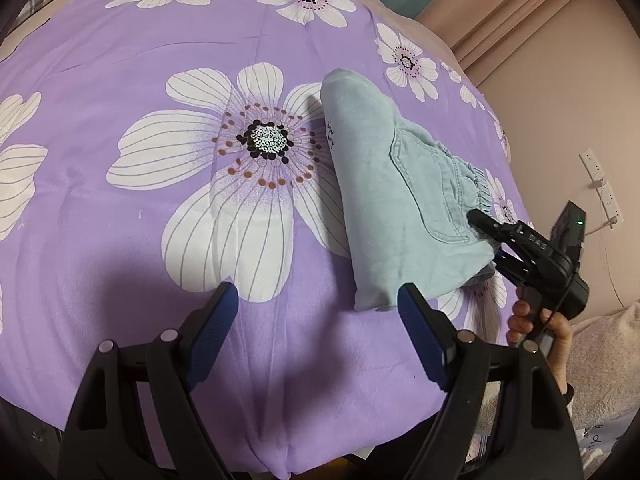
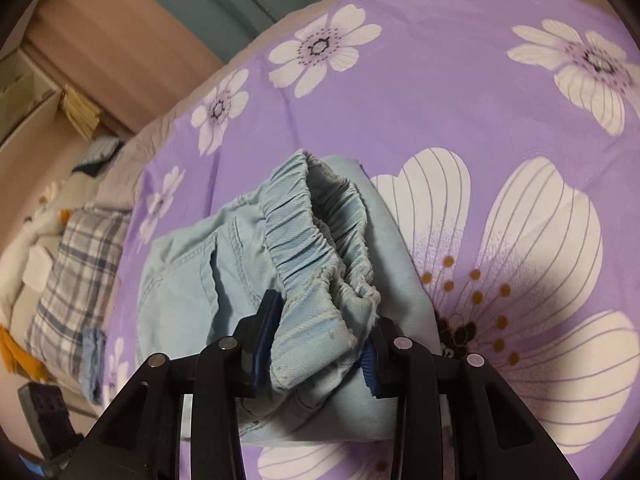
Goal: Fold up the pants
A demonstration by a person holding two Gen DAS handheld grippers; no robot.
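Right hand-held gripper (image 2: pixel 320 344) pinching pants (image 1: pixel 384 200) at the waistband, left hand-held gripper (image 1: pixel 318 316) spread, empty; advise pinning the folded edge before pulling over.

We see soft, even indoor light with no glare. Dark shadows fall on the purple bedspread (image 1: pixel 120 260) below the left gripper (image 1: pixel 318 300) and beside the pants (image 2: pixel 320 240). Both fisheye views bend strongly and darken at the corners; the room's edges look soft.
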